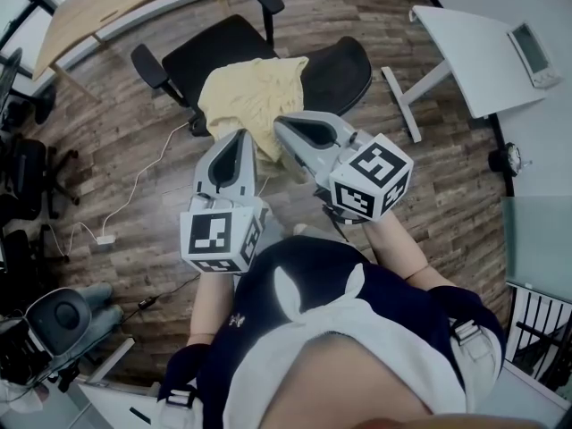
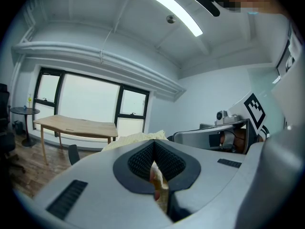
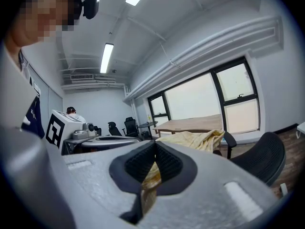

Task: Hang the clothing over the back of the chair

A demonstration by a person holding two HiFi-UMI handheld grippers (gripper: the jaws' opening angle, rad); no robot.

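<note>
The grey right gripper [image 3: 153, 150] has its 2 jaws pinched on a pale yellow fabric garment [image 3: 195, 140]. A black office chair [image 3: 261, 155] stands beyond it.

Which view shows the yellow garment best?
Head view: nearly all of the yellow garment shows from above, spread over the chair. The gripper views show only a crumpled edge beyond the jaws, plus the bit pinched by the left gripper and right gripper.
</note>
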